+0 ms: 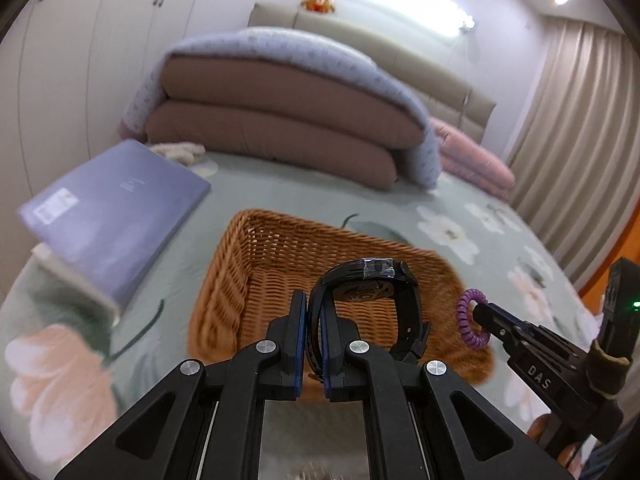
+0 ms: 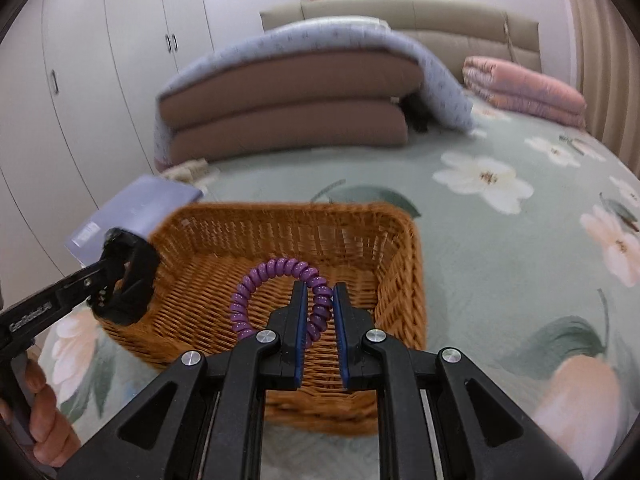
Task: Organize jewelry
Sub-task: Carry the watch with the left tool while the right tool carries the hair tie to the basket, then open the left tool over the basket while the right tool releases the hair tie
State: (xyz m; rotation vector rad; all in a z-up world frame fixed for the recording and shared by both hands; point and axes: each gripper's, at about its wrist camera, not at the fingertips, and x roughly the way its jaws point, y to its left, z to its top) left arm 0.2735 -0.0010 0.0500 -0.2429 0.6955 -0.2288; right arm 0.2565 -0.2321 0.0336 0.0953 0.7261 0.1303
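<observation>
Both items are picked and carried, drop-off pending. Left tongs (image 1: pixel 315 312) are clamped on the strap of a black watch (image 1: pixel 370 300), which hangs in the air over the wicker basket (image 1: pixel 256 264). Right tongs (image 2: pixel 320 304) are clamped on a purple spiral hair tie (image 2: pixel 276 280), held up over the same basket, its loop sticking out to the left of the pads. The basket sits on the bed (image 2: pixel 500 264) with the floral sheet, and what shows of its bottom is bare. A lilac box (image 1: pixel 116 208) lies left of the basket, with folded quilts (image 1: pixel 280 120) behind it. A hand (image 2: pixel 44 420) shows at the left grip.

Step in hand, as I judge it: transport and place into the basket. Next, each item needs lowering inside the walls, then the tongs spread so it falls free. The two loads should land apart, not on each other. Risk: the watch strap or a coil snags on a pad at release.
</observation>
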